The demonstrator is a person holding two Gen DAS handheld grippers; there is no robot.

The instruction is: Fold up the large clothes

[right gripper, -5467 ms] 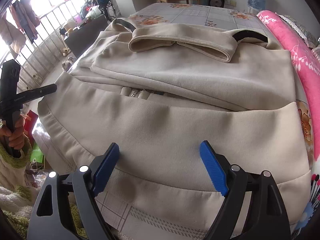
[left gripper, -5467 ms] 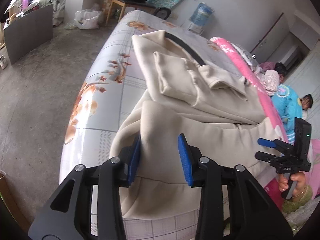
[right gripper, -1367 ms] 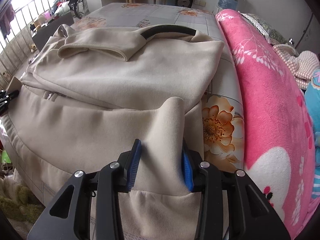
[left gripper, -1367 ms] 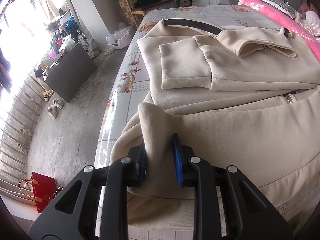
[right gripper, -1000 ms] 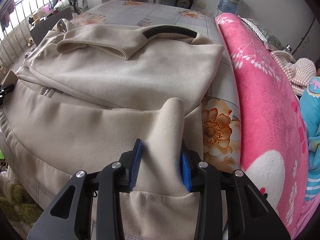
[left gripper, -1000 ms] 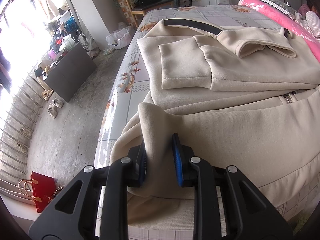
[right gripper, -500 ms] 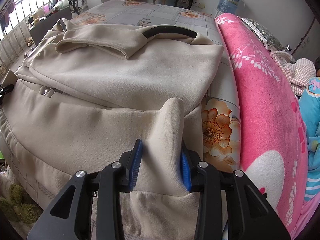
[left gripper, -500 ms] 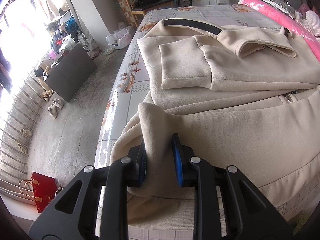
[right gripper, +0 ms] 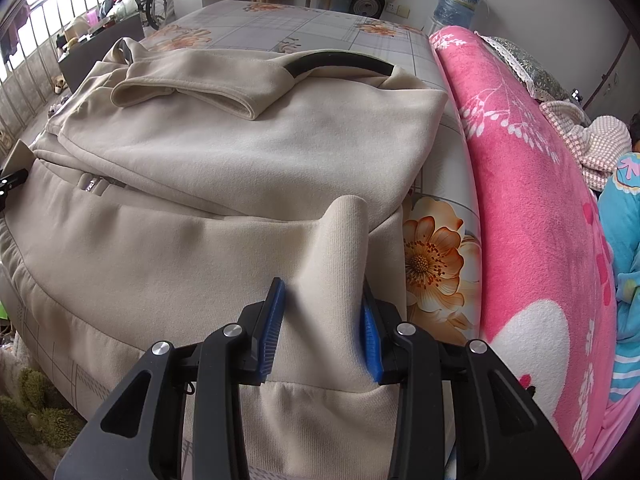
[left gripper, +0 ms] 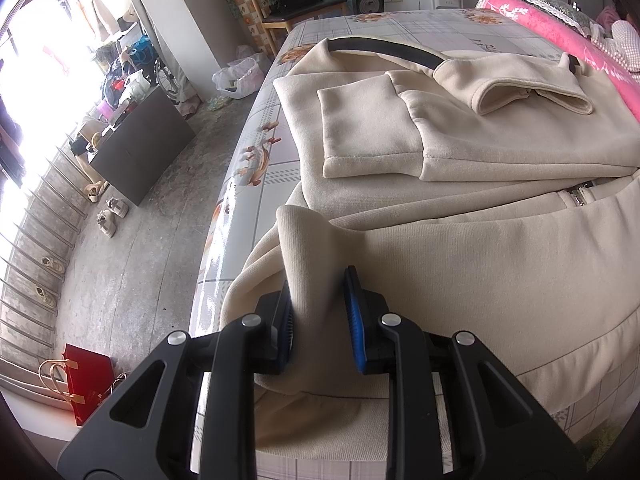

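A large cream jacket (left gripper: 460, 152) (right gripper: 248, 148) with a black collar band lies spread on the bed, its sleeves folded across the chest and its zipper showing mid-body. My left gripper (left gripper: 320, 300) is shut on a pinched ridge of the jacket's lower left corner near the bed's front edge. My right gripper (right gripper: 322, 312) is shut on a matching raised fold at the lower right corner. The hem hangs over the bed's edge below both grippers. In the right wrist view, a black tip of the left gripper shows at the far left edge.
The bed (left gripper: 420, 28) has a grey checked sheet with orange flowers (right gripper: 428, 264). A pink blanket (right gripper: 532, 208) runs along its right side, with a person in blue (right gripper: 624, 216) beyond. Left of the bed are bare floor, a dark cabinet (left gripper: 140, 148), shoes and a red bag (left gripper: 86, 380).
From open jaws over the hem several seconds ago, both grippers have closed on pinched folds at the jacket's lower corners. Over the last second nothing has moved.
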